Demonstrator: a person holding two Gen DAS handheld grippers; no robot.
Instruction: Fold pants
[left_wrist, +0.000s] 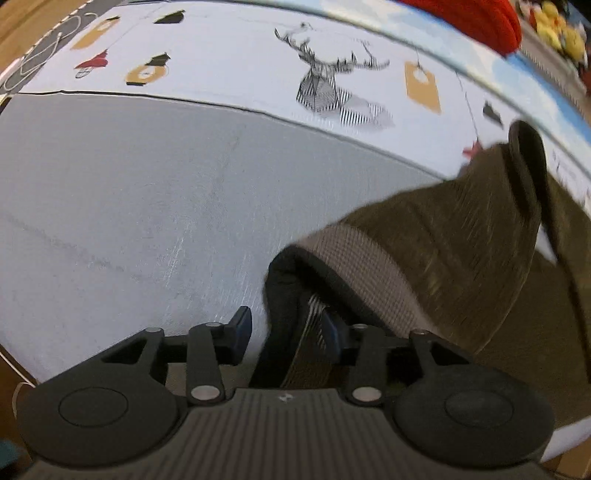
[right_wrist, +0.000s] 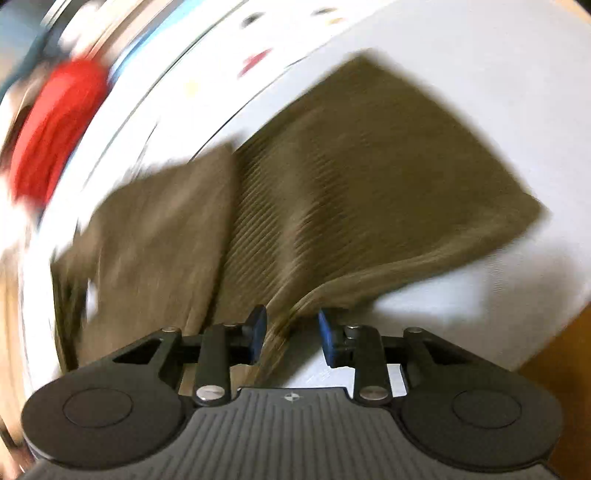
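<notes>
Already the olive pants (right_wrist: 369, 177) lie partly doubled on the white tabletop (left_wrist: 129, 203); left tongs (left_wrist: 286, 332) grip the waistband, right tongs (right_wrist: 291, 332) pinch a raised fold; flattening remains.

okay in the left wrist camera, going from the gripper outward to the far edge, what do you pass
left gripper → pants waistband between its fingers → plain grey sheet → printed cloth with a stag's head → red cushion at the far edge.
</notes>
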